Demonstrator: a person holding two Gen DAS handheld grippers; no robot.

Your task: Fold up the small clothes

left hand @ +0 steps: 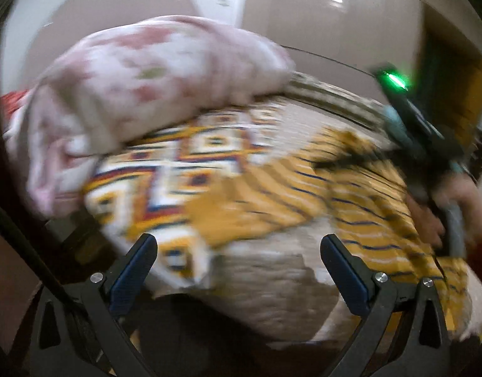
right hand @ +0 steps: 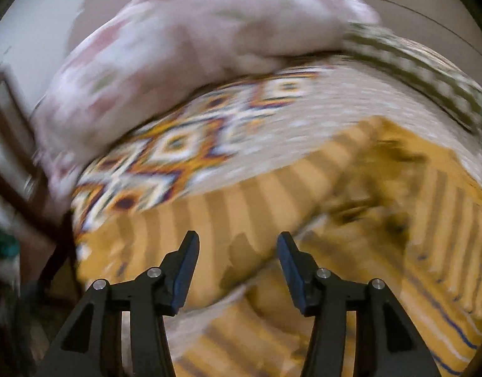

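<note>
A small yellow striped garment (left hand: 351, 194) lies spread on the bed, blurred by motion; it also fills the lower right wrist view (right hand: 272, 201). My left gripper (left hand: 237, 251) is open and empty, hovering over the bed's near edge beside the garment's left end. My right gripper (right hand: 237, 251) is open and empty, just above the garment. In the left wrist view the right gripper's body (left hand: 410, 119) with a green light and the hand holding it sit at the right, over the garment.
A patterned bedspread (left hand: 178, 169) covers the bed (right hand: 303, 116). A pink floral bundle of bedding (left hand: 140, 75) lies at the back left; it also shows in the right wrist view (right hand: 184, 44). A dark wooden piece (right hand: 17, 169) stands at the left.
</note>
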